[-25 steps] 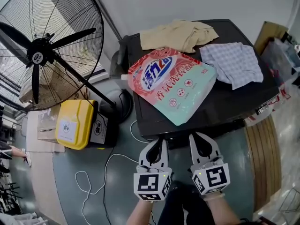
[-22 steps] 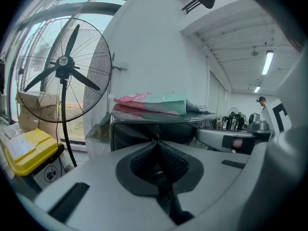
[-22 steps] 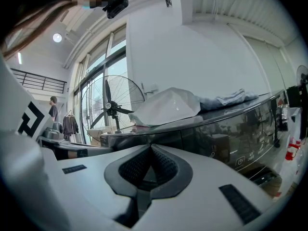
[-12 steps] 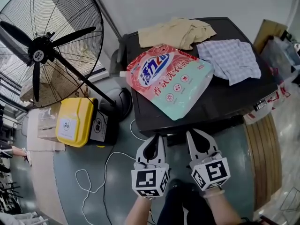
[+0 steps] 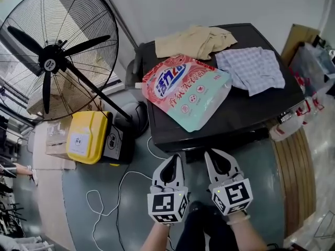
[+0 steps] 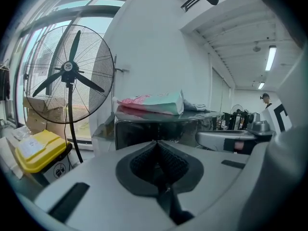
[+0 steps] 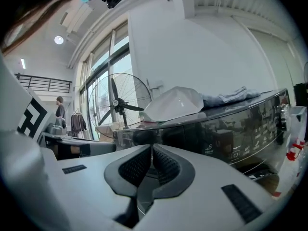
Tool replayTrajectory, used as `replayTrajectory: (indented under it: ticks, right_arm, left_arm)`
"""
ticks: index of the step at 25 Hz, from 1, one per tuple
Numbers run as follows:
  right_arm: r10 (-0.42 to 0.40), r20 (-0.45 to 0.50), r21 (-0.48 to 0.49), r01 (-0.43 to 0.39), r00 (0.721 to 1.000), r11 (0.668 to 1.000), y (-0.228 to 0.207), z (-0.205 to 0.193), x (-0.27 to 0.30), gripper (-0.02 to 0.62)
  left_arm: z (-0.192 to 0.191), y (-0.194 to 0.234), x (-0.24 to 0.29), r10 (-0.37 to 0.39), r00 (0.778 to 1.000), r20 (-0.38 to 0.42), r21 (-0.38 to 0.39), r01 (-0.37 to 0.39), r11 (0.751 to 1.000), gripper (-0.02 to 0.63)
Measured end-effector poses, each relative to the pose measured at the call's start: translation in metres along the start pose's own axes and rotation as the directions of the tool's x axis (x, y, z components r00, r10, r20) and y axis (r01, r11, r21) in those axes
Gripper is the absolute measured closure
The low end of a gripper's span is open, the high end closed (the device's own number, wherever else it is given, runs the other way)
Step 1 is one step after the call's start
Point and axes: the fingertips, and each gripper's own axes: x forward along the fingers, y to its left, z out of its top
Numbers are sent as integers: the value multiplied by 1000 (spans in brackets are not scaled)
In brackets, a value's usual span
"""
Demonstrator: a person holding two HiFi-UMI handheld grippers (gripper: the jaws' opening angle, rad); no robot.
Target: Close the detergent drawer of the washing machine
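Observation:
The black washing machine stands ahead of me, with its glossy front panel facing both grippers. I cannot make out the detergent drawer in that dark front. My left gripper and right gripper are side by side just short of the machine's front edge. In the left gripper view the left gripper is shut, pads together with nothing between them. The right gripper is also shut and holds nothing, its tips pointing at the panel.
A pink and green detergent bag, a beige cloth and a checked cloth lie on the machine's lid. A large floor fan, a yellow bin and a white cable are to the left. A wooden board is on the right.
Both grippers stay shut in front of the machine and have barely moved. The head view has drifted a little, so the machine sits slightly further up and left.

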Motion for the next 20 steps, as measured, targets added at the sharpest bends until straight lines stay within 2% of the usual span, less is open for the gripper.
replayTrajectory:
  ticks: [13, 20]
  right_arm:
    - [47, -18, 33, -47, 999, 998, 13, 18, -44, 569]
    - [31, -6, 51, -31, 999, 998, 19, 39, -68, 569]
  left_arm:
    - [13, -23, -52, 74, 997, -16, -27, -74, 997, 591]
    - [27, -33, -78, 80, 996, -24, -32, -81, 996, 591]
